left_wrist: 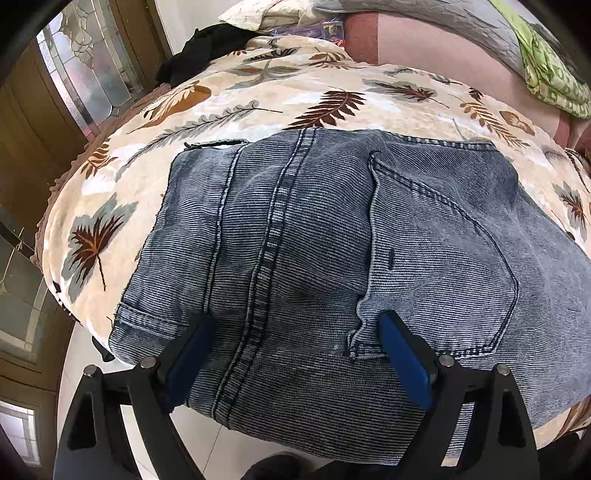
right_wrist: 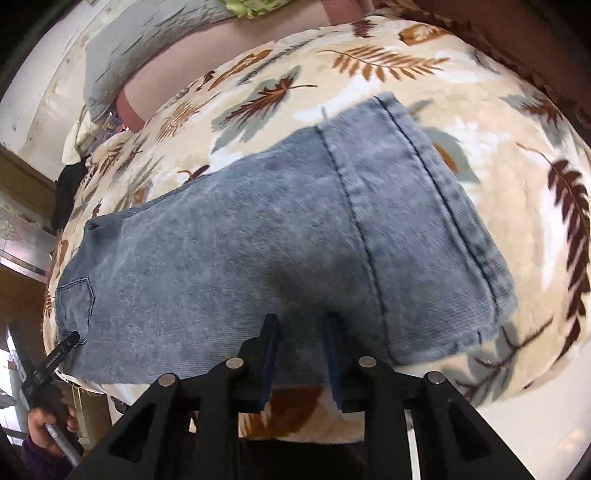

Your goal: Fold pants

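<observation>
Faded blue jeans (left_wrist: 295, 240) lie folded on a leaf-print blanket (left_wrist: 258, 103), with a back pocket (left_wrist: 443, 258) facing up. My left gripper (left_wrist: 295, 343) stands wide open over their near edge. Its blue pads straddle the denim without pressing it. In the right wrist view the jeans (right_wrist: 258, 240) stretch from the pocket end at the left to the hemmed leg ends (right_wrist: 424, 221) at the right. My right gripper (right_wrist: 301, 328) hovers at the near edge with its jaws a narrow gap apart, and nothing shows pinched between them. One of the left gripper's fingers (right_wrist: 68, 341) touches the pocket end, with a person's hand (right_wrist: 40, 421) behind it.
The blanket covers a bed whose near edge drops to a white tile floor (left_wrist: 96, 350). A black garment (left_wrist: 207, 48), a grey pillow (left_wrist: 424, 22) and a green cloth (left_wrist: 546, 66) lie at the far side. A glazed wooden door (left_wrist: 74, 74) stands to the left.
</observation>
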`<action>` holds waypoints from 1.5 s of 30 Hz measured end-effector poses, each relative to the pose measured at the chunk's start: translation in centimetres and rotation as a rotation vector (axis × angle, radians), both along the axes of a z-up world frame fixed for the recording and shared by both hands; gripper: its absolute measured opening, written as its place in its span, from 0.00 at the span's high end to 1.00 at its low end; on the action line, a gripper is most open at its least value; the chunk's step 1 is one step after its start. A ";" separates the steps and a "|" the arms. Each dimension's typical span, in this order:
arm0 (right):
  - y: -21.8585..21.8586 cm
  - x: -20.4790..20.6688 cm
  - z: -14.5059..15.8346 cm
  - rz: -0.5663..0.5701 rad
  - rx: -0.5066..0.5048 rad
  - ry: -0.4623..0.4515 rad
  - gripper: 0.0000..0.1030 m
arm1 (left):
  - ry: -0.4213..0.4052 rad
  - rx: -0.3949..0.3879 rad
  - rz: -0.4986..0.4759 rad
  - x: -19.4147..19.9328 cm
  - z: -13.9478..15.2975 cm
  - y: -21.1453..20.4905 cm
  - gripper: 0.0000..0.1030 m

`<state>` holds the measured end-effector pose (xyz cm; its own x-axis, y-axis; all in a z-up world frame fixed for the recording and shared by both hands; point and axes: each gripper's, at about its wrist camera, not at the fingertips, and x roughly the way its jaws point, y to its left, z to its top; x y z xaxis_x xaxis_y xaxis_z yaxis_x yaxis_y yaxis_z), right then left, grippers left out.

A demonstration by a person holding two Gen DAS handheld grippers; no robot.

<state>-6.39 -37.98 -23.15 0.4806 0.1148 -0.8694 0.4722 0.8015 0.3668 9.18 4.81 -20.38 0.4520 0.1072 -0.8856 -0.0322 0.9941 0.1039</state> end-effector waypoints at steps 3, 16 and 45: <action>0.0 -0.4 -0.4 -0.012 0.008 -0.014 0.74 | 0.013 -0.020 -0.002 0.3 -0.1 0.3 0.10; 0.5 0.4 -0.4 -0.056 -0.045 0.056 0.74 | 0.037 -0.028 -0.105 0.6 -0.8 -0.1 0.00; 5.7 6.3 0.5 0.127 -0.129 -0.015 0.71 | -0.038 0.118 -0.055 1.8 0.4 9.0 0.00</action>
<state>-0.07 -32.29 -22.61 0.4821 0.0633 -0.8738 0.3593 0.8954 0.2631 11.00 13.77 -19.97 0.4933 0.1836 -0.8502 0.0162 0.9753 0.2201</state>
